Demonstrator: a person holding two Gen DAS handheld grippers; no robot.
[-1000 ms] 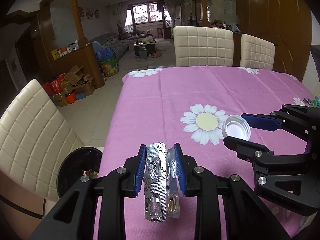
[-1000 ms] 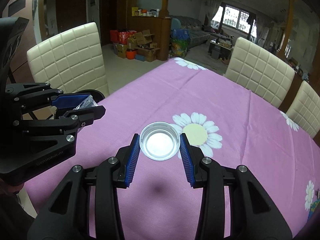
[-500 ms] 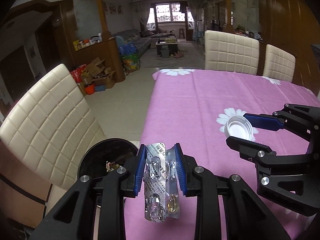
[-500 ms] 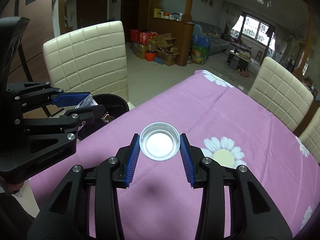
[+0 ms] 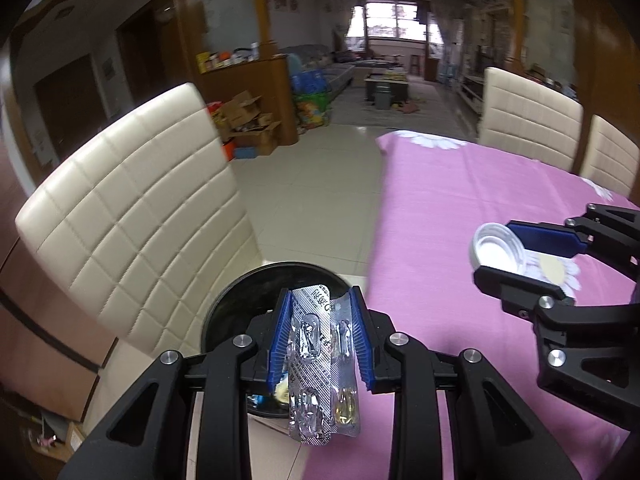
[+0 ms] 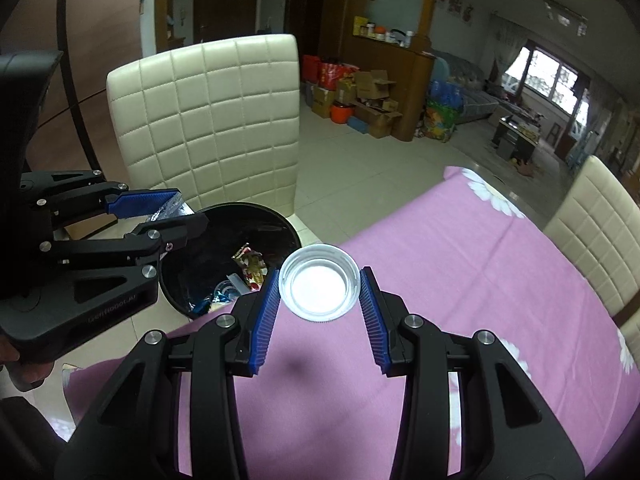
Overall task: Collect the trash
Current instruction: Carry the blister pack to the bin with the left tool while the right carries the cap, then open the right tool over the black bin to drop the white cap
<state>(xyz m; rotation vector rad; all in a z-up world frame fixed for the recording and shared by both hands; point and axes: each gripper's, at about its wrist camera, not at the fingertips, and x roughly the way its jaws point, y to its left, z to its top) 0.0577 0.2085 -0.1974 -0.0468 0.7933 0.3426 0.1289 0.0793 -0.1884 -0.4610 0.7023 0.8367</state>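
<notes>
My left gripper (image 5: 320, 338) is shut on a crumpled silver pill blister pack (image 5: 322, 364), which hangs over the black round trash bin (image 5: 236, 304) on the floor beside the table. My right gripper (image 6: 319, 312) is shut on a white plastic lid (image 6: 319, 287), held open side up above the pink tablecloth's near corner. In the right wrist view the left gripper (image 6: 164, 216) shows over the bin (image 6: 264, 220), which holds several wrappers. The right gripper (image 5: 520, 256) with the lid (image 5: 498, 248) shows at the right of the left wrist view.
A cream padded chair (image 5: 132, 216) stands right behind the bin. The table with the pink daisy cloth (image 6: 460, 280) fills the right side, with more cream chairs (image 5: 528, 120) at its far edge. Tiled floor (image 5: 312, 184) and cardboard boxes (image 6: 368, 96) lie beyond.
Both grippers have swung left from over the table toward its edge. The bin has come fully into view under the blister pack. Both grips are unchanged.
</notes>
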